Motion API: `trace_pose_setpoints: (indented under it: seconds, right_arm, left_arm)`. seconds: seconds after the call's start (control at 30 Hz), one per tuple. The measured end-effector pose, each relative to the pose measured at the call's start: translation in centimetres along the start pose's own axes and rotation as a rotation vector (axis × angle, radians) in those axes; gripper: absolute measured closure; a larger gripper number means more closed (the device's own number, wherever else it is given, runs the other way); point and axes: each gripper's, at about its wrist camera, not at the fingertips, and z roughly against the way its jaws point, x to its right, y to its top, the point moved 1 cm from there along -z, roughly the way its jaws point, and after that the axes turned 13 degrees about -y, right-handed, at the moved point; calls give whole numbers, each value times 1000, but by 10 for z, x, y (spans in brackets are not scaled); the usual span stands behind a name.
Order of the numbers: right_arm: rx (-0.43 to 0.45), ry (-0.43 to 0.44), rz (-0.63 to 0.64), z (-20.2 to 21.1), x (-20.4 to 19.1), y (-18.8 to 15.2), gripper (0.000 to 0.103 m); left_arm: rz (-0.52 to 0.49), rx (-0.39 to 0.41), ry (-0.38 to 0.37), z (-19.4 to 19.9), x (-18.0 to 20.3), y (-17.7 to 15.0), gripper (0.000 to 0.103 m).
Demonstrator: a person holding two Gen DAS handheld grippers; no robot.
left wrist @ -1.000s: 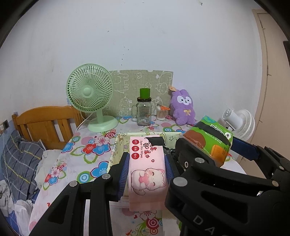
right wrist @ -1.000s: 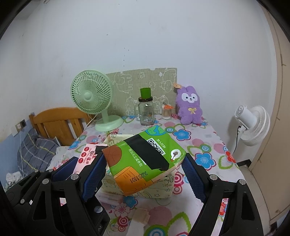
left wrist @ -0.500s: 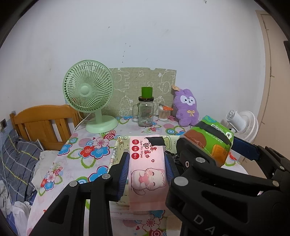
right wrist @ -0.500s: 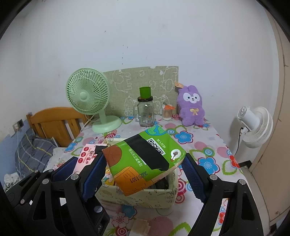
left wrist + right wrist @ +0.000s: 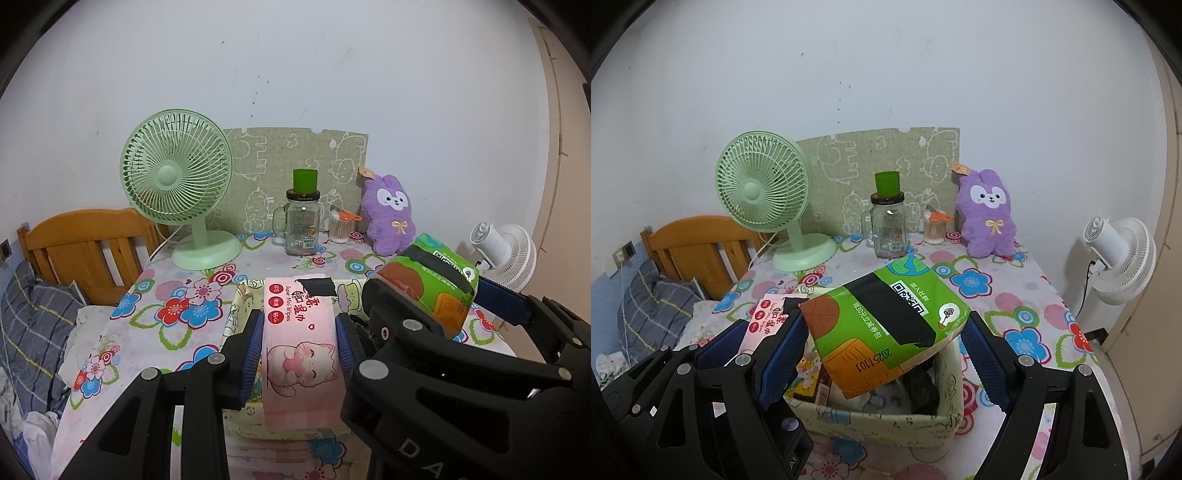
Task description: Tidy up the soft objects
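Note:
My left gripper (image 5: 300, 341) is shut on a pink wet-wipes pack (image 5: 301, 343) with a cat print, held over the left side of a cream fabric storage box (image 5: 236, 306). My right gripper (image 5: 882, 354) is shut on a green tissue pack (image 5: 886, 328) and holds it tilted above the same box (image 5: 886, 424), which holds several small items. The green pack (image 5: 428, 284) and right gripper show at the right of the left wrist view. The pink pack (image 5: 766, 319) shows at the left of the right wrist view.
A green desk fan (image 5: 764, 195), a glass jar with a green cup on it (image 5: 888, 221), a cotton swab holder (image 5: 934, 225) and a purple plush rabbit (image 5: 988, 214) stand at the back of the flowered table. A white fan (image 5: 1123, 258) is right; a wooden bed frame (image 5: 698, 251) left.
Both grippers have moved forward with their packs and now hang over the box, which sits nearer and lower in both views.

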Motion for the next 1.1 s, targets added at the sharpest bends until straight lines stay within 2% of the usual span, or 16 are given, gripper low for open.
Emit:
trace_pose_setpoints:
  seconds: [0.6,0.93,0.97,1.03,1.1]
  right_arm:
    - [-12,45,14,-51,-2,3,17]
    - [-65,61,9,-75,-2,-3,17]
    - [-68,62,9,-77,-2,-3,17]
    - [-74,65,9,-79,-2,-4,17]
    - [-75,72,10,-79,-2,-6,17]
  left_arm:
    - [7,-38,9,-45,-14,3,62]
    - [16,-58,24,-65,-20,-2,60]
    - [18,-63,21,-67,-20,-2,59]
    - [21,-73,23,-69,-21,-3,48]
    - [20,-76,28,-69,-21,-3,44]
